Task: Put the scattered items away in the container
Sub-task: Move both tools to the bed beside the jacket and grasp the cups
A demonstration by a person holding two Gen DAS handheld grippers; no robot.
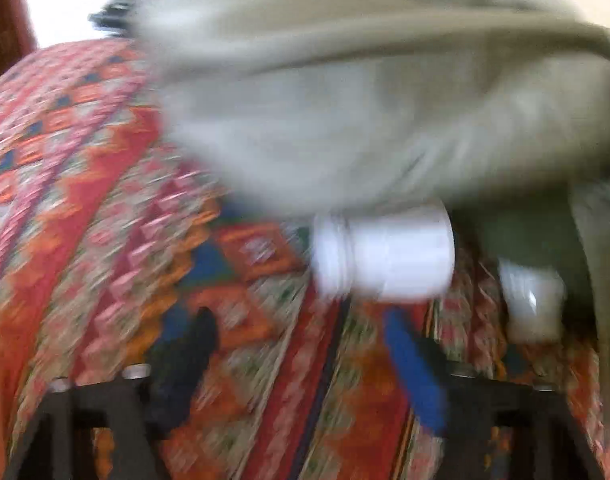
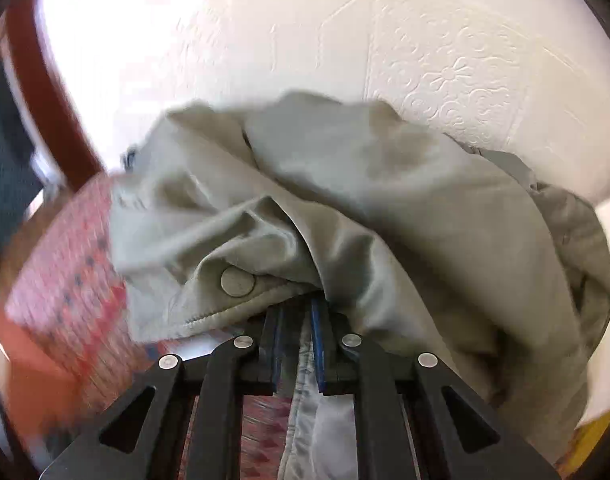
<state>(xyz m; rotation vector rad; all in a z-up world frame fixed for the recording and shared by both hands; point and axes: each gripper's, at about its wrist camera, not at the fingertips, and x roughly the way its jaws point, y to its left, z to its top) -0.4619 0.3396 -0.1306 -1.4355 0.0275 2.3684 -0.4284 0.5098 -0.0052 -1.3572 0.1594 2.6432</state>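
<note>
Right gripper with black linkage arms and blue-padded fingers pinched narrow on a fold of crumpled grey-green cotton garment, cloth running down between the two pads and hanging below them. Round metal snap button on a stitched hem of that garment, just left of the clamped fold. Garment heaped high ahead of the fingers, spilling right and covering most of the red, orange and pink geometric-patterned woven cover, seen only at the left edge. White embossed wall panel behind, dark red-brown wooden frame curving along the left. Left gripper spread wide and holding nothing, one black finger at left and one blue-padded finger at right, hovering over the patterned cover. White plastic screw-neck jar lying on its side on the cover just beyond the open fingers, neck to the left, top edge tucked under the lifted garment. Second small white object further right in the garment's shadow, possibly another bottle, too blurred to be sure. Container not visible in either view.
</note>
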